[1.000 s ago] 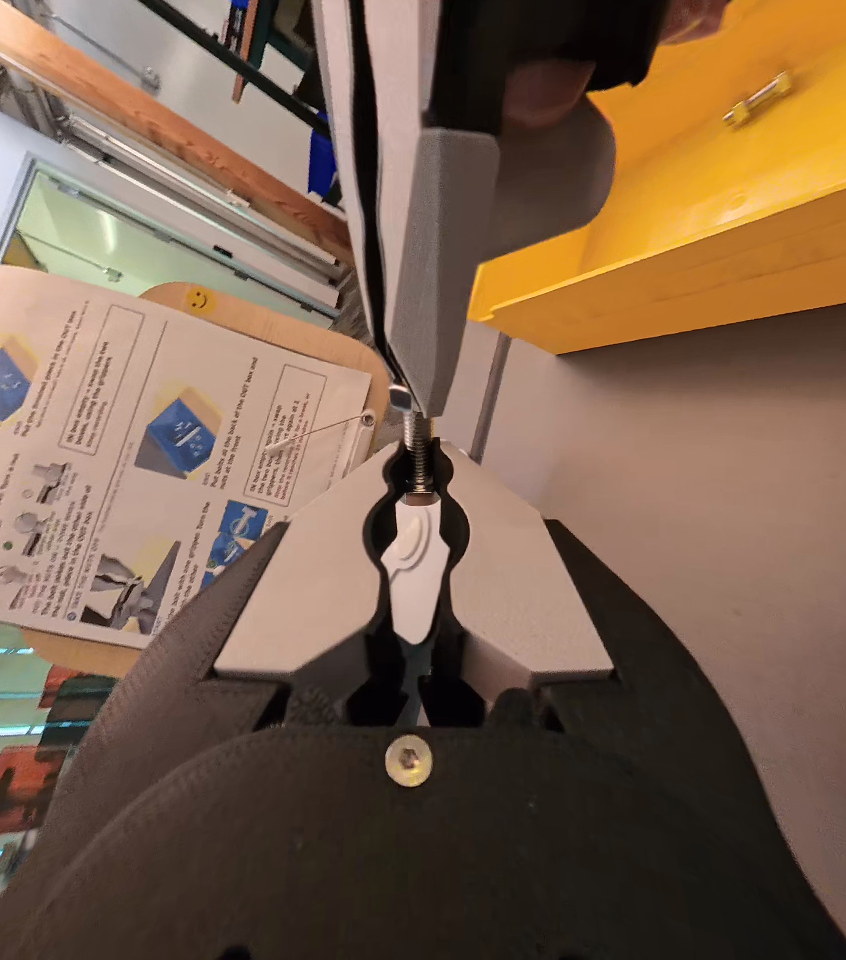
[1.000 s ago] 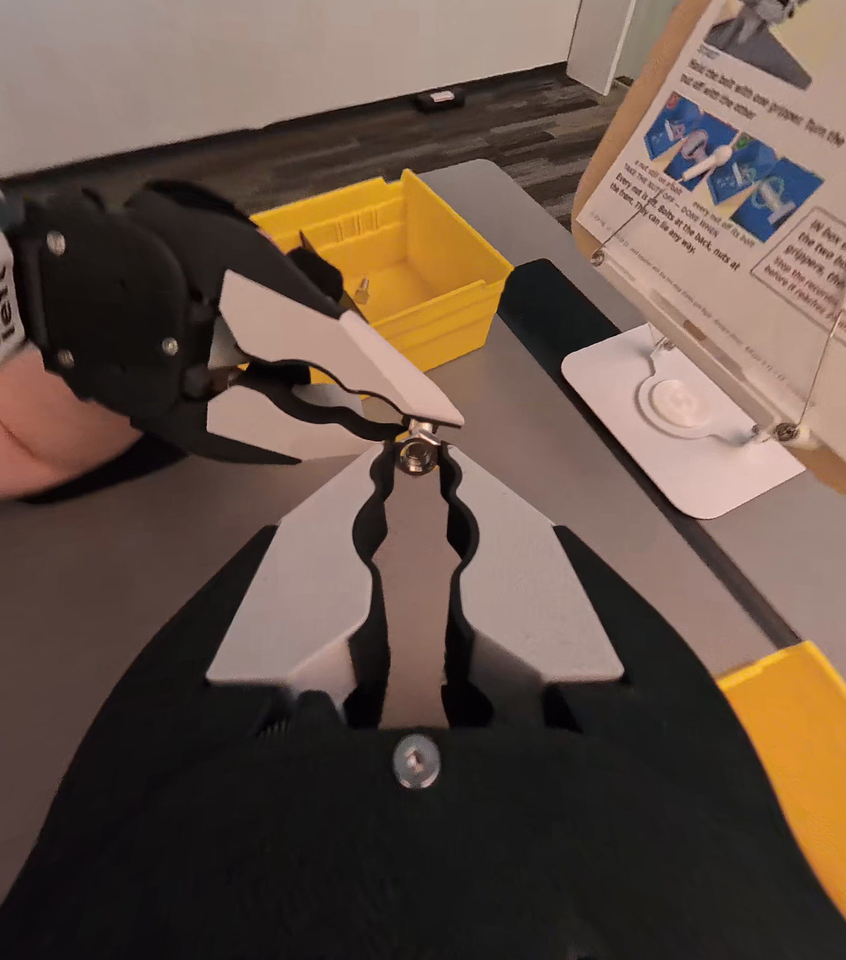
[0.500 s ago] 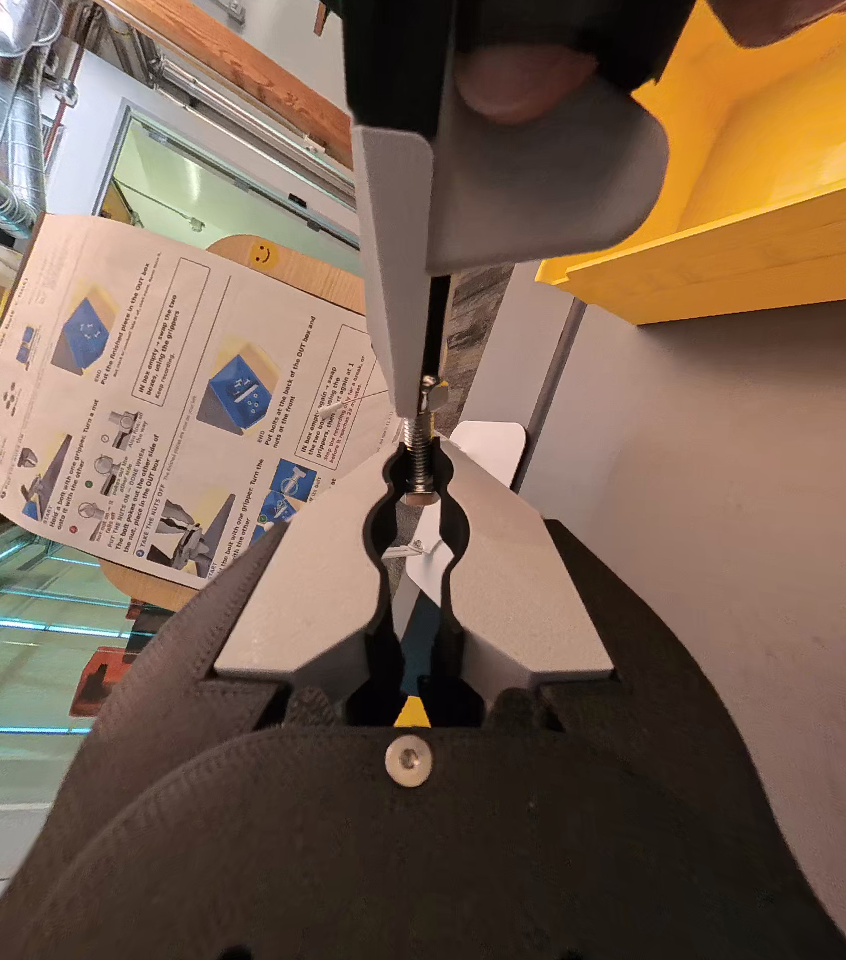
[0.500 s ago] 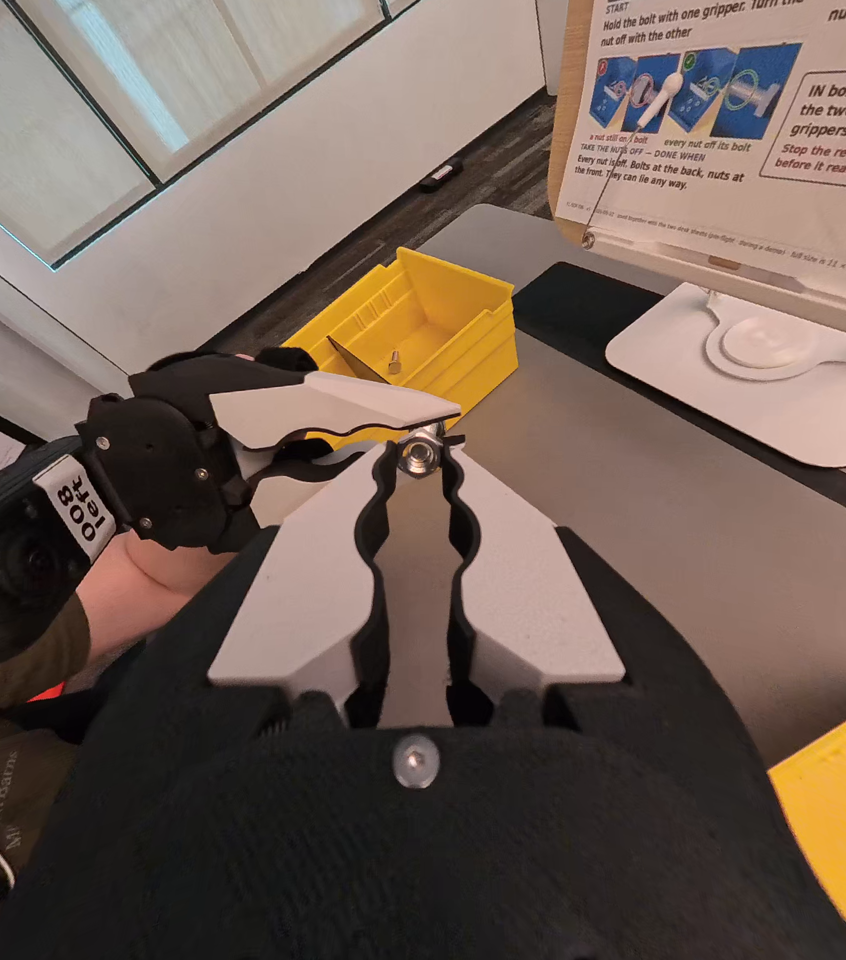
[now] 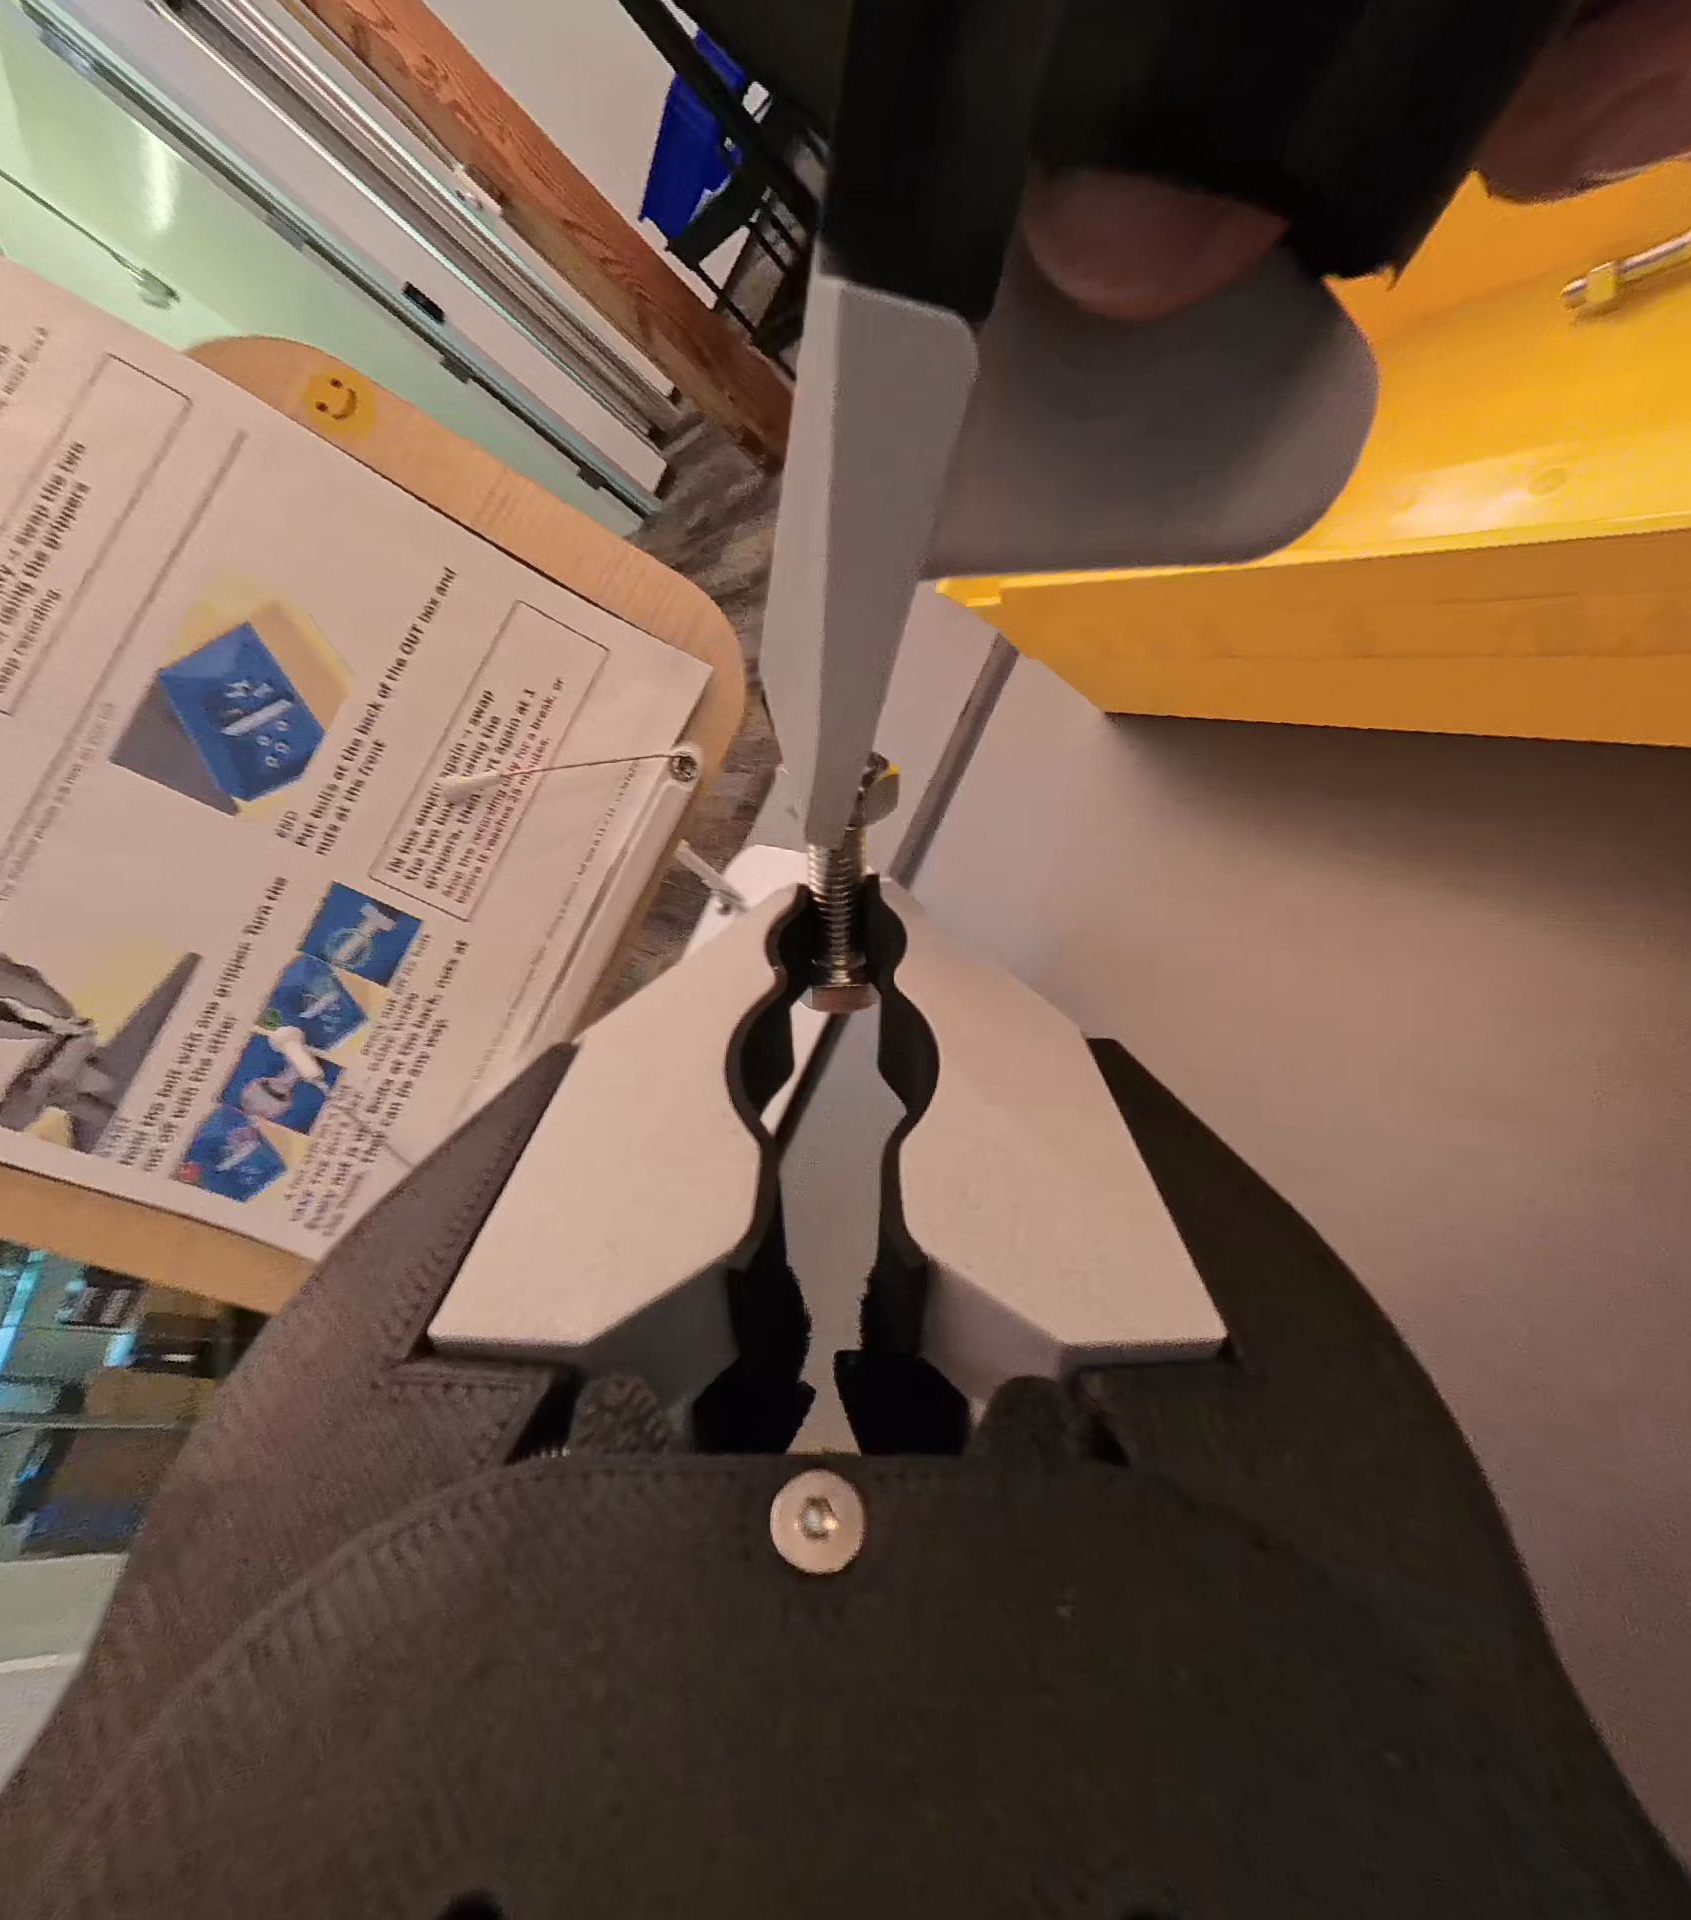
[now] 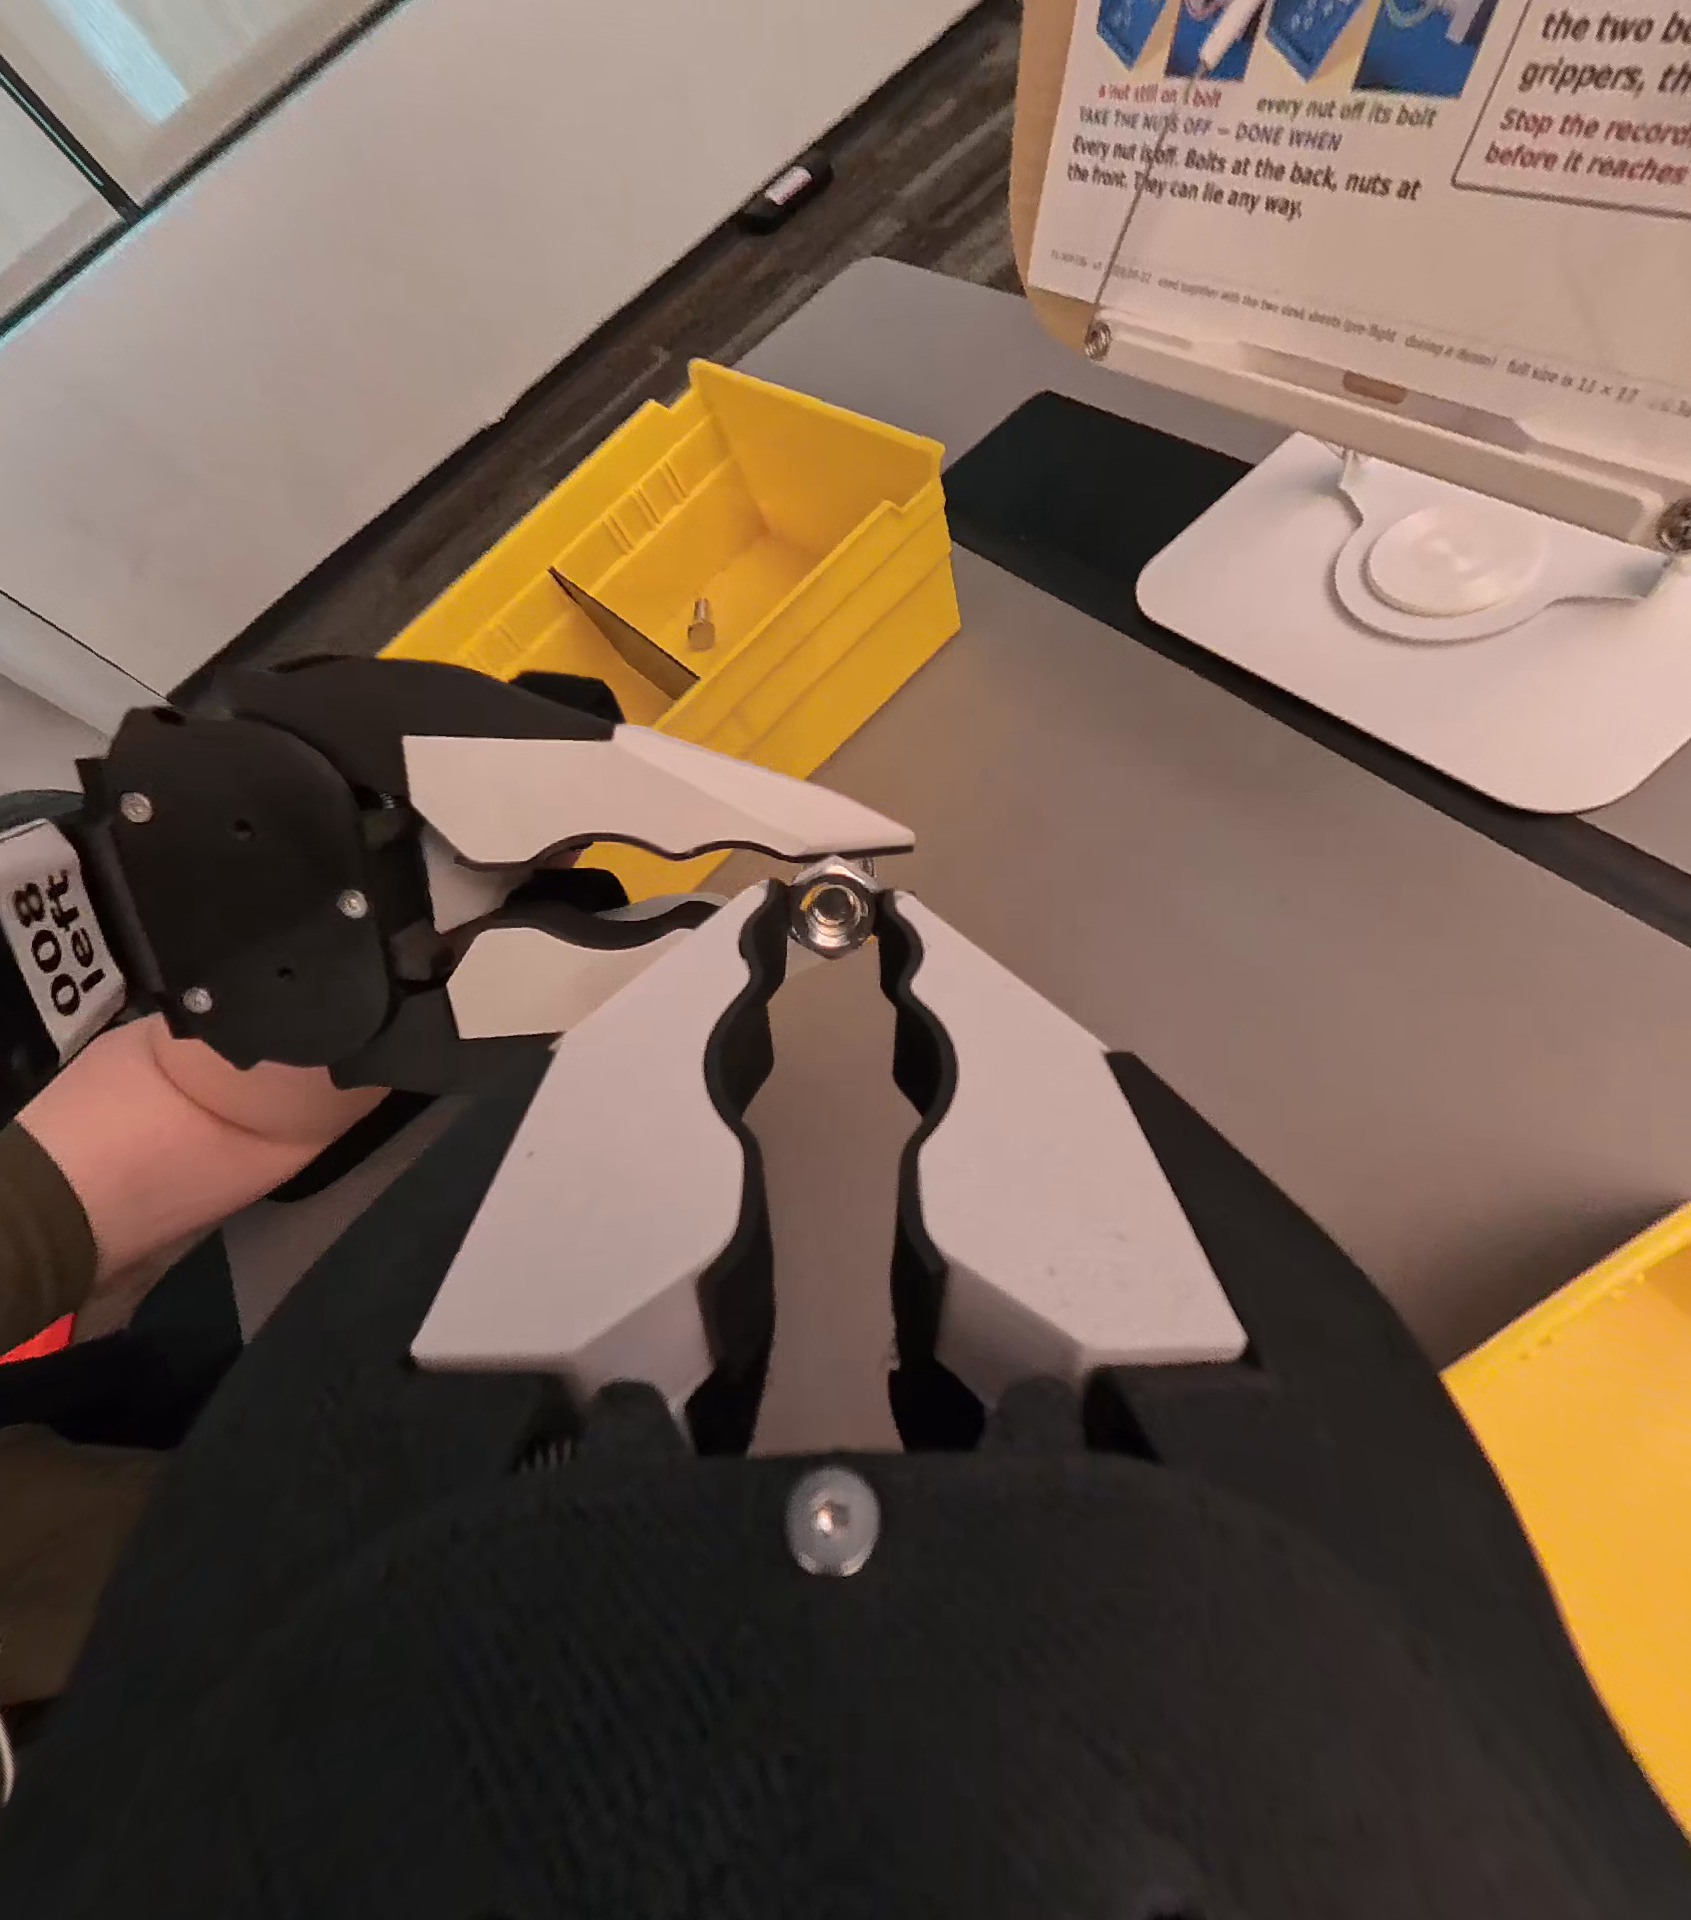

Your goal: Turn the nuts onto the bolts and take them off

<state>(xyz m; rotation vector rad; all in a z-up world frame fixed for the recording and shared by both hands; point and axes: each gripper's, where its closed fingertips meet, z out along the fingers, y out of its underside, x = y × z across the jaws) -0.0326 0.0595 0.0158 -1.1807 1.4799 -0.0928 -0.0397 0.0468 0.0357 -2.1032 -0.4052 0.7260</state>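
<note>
threaded steel bolt (image 5: pixel 836 925), hexagonal nut (image 6: pixel 828 911)

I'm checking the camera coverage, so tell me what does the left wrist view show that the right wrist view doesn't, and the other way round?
Only the left wrist view shows the bolt's threaded shank from the side, clamped in the left claw, and an assembled bolt lying in the near yellow bin.

Only the right wrist view shows the nut end-on, the far bin with its divider and one loose bolt, and the person's hand.

Both show the two claws meeting at the nut over the grey table, with the instruction sheet on its stand.
</note>
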